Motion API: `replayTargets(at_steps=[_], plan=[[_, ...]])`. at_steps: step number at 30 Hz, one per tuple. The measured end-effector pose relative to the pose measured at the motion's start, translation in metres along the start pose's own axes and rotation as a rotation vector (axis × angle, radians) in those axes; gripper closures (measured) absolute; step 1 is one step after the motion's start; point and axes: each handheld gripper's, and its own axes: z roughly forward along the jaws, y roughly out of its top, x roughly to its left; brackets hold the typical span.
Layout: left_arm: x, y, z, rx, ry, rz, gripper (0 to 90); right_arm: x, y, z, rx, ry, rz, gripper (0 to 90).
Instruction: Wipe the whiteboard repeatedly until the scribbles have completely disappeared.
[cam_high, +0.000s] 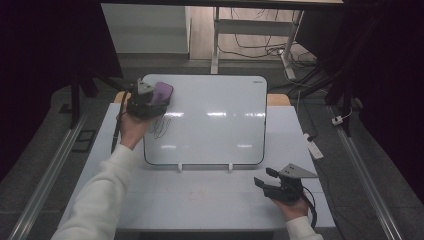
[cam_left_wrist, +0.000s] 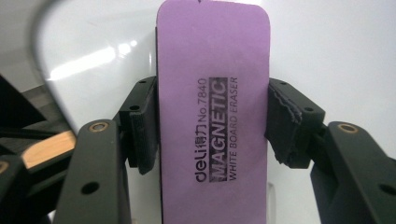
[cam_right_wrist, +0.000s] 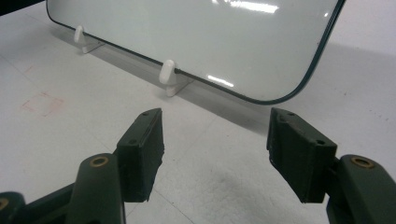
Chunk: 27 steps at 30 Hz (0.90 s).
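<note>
The left gripper (cam_high: 150, 100) sits at about ten o'clock on the white rectangular table (cam_high: 200, 200), its jaws clamped on the long edges of a purple rectangular foam whiteboard eraser (cam_left_wrist: 212, 116), which lies over the upper-left corner of the glossy white dry-erase board with the dark rounded rim (cam_high: 215, 120). Just below it, toward seven o'clock of the gripper, a loose black marker scribble (cam_high: 160, 126) marks the board. The eraser looks light and slightly squashy — foam-backed, by its printing a magnetic kind — so I judge it will give a little under the pads and may cling to the board; a grip across the narrow width near the middle, as now, should keep it flat while wiping. The board leans on two small white plastic feet (cam_right_wrist: 168, 74) at its near edge, so a hard push could shift it. Over at about five o'clock, the right gripper (cam_high: 272, 181) hovers low over the bare table — jaws standing apart, nothing between them, pointed toward the board's lower-right corner.
</note>
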Motion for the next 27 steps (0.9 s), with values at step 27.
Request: replayTargets(at_steps=[27], plan=[[0.015,0.011,-0.001,-0.022,0.043,0.012,41.1,0.0,-0.001,-0.004,-0.031,-0.032,-0.007,36.6]])
